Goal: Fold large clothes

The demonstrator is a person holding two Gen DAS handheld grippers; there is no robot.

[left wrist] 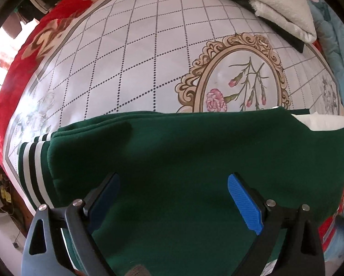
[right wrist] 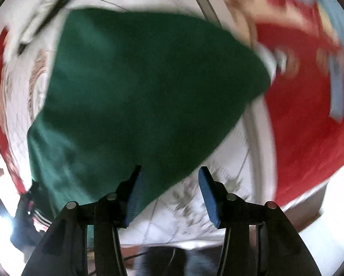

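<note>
A dark green sweatshirt (left wrist: 183, 161) lies folded on the bed, its white-and-black striped cuff (left wrist: 34, 168) at the left edge. My left gripper (left wrist: 173, 184) is open and empty just above the green cloth. In the right wrist view the image is motion-blurred; the green sweatshirt (right wrist: 137, 87) fills the middle. My right gripper (right wrist: 169, 179) is open and empty over the sweatshirt's near corner, one finger above the cloth and the other above the sheet.
The bed has a white sheet (left wrist: 137, 53) with a diamond grid and a flower medallion (left wrist: 238, 78). A red blanket (left wrist: 22, 53) lies at the left, a white fluffy garment (left wrist: 270, 7) at the back right, and light blue cloth (left wrist: 339, 53) on the right.
</note>
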